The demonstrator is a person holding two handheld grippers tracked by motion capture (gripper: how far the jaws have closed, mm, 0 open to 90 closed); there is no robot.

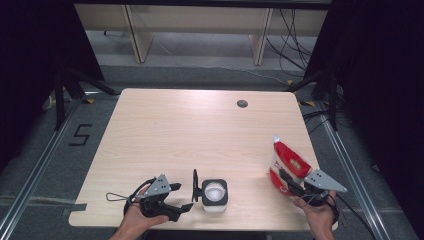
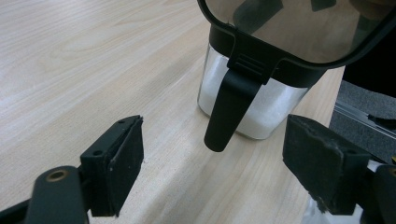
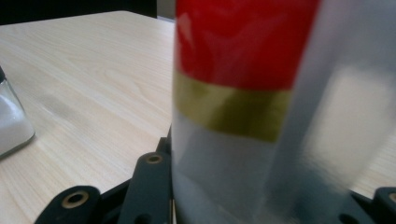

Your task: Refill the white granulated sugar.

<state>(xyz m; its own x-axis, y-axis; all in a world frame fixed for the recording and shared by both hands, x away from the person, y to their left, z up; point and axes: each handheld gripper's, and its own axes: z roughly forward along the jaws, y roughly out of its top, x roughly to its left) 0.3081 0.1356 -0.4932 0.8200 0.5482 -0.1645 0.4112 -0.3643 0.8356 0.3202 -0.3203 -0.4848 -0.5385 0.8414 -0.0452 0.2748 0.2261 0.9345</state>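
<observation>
A clear jar (image 1: 215, 196) of white powder stands near the table's front edge, its black flip lid (image 1: 195, 186) swung up on the left side. My left gripper (image 1: 183, 197) stands open just left of the jar. In the left gripper view its jaws (image 2: 215, 149) flank the lid's black tab (image 2: 229, 112) without touching it, with the jar (image 2: 252, 107) just beyond. My right gripper (image 1: 290, 184) is shut on a red and white bag (image 1: 287, 165), held upright at the right edge. The bag (image 3: 243, 93) stands between that gripper's jaws (image 3: 261, 205).
The wooden table (image 1: 200, 130) has a round cable hole (image 1: 242, 103) at the back right. Part of the jar (image 3: 11, 126) shows at the left in the right gripper view. Dark curtains and stands flank the table.
</observation>
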